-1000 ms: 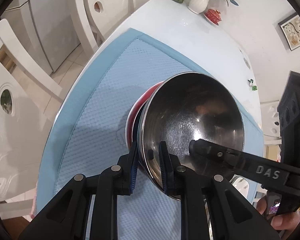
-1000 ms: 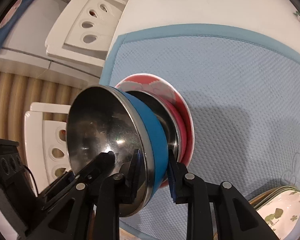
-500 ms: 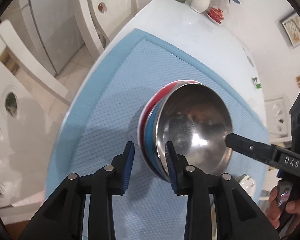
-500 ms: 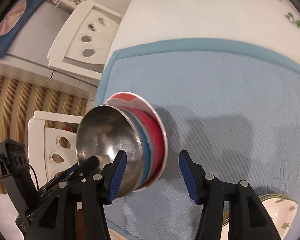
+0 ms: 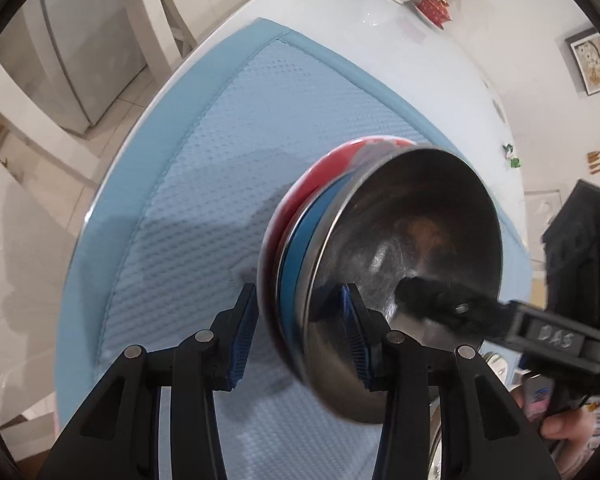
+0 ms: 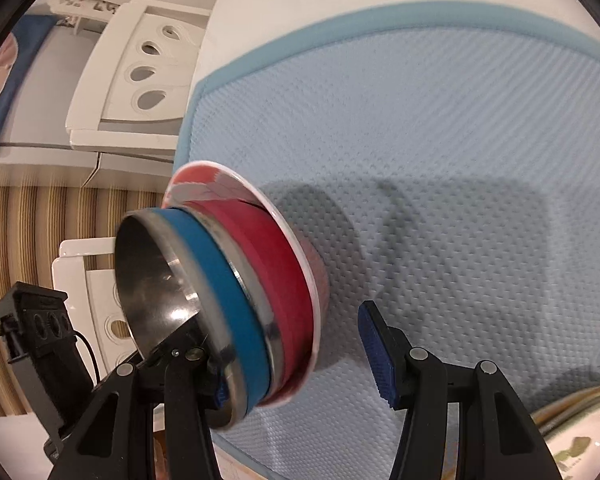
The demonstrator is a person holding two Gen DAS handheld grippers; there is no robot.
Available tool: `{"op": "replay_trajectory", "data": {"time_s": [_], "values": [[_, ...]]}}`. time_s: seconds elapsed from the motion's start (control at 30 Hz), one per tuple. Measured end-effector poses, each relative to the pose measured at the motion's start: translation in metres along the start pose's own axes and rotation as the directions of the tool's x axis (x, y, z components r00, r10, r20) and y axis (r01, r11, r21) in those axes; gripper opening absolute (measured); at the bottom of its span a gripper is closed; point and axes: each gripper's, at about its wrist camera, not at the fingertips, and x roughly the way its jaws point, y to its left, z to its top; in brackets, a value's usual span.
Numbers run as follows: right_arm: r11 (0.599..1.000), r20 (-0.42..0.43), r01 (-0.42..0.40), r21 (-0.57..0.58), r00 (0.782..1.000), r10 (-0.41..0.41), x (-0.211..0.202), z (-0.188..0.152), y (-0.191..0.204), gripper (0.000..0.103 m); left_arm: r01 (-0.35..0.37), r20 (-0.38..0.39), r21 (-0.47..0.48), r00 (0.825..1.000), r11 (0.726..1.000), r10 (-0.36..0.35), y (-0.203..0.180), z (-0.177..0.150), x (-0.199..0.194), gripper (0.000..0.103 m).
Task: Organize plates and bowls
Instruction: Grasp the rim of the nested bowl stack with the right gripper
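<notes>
Both tongs have let go of the blue steel bowl (image 5: pixel 296 276) within the last second. A second ago the left tongs (image 5: pixel 300 330) pinched its near rim and the right tongs (image 6: pixel 300 356) clamped its wall; now the left pair is still widening, with the stack's edge between its blue pads but neither pad visibly pressing, and the right pair stands spread, one finger inside the bowl and the other (image 6: pixel 374 354) well clear on the right over the mat.

That bowl now sits nested in the red steel bowl (image 6: pixel 276 256), which rests on the red-patterned plate (image 6: pixel 204 184) on the blue mat (image 5: pixel 204 184) covering the white tabletop (image 5: pixel 380 64). Earlier it hung tilted above the red bowl; now the rims run parallel, so the stack looks seated.

By my reading the stacking step is done and the hands are free for the next piece. A green-patterned plate (image 6: pixel 580 440) lies at the near right edge of the right view, apart from the stack, and seems the likely next item to sort
</notes>
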Motion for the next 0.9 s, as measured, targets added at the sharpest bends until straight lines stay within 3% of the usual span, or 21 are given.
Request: {"op": "replay_trajectory", "data": {"time_s": [0.23,0.7,0.83,0.9], "values": [[0.995,0.054,-0.101,-0.016,0.993,0.101,0.008,0.006,-0.001,0.053,0.042,0.043,0.030,0.998,0.999,-0.044,0.002,0.003,0.001,0.039],[0.990,0.094,-0.087,-0.107,0.991,0.097,0.007,0.008,0.008,0.050,0.043,0.089,0.068,0.995,0.997,-0.049,0.004,0.008,0.000,0.039],[0.988,0.064,-0.137,-0.064,0.988,0.141,0.009,0.016,-0.004,0.054,0.104,0.085,-0.012,0.991,0.994,-0.103,0.015,0.011,0.003,0.039],[0.987,0.072,-0.145,-0.074,0.986,0.150,0.011,0.016,-0.002,0.055,0.082,0.093,0.005,0.992,0.997,-0.082,0.010,0.011,0.003,0.039]]}}
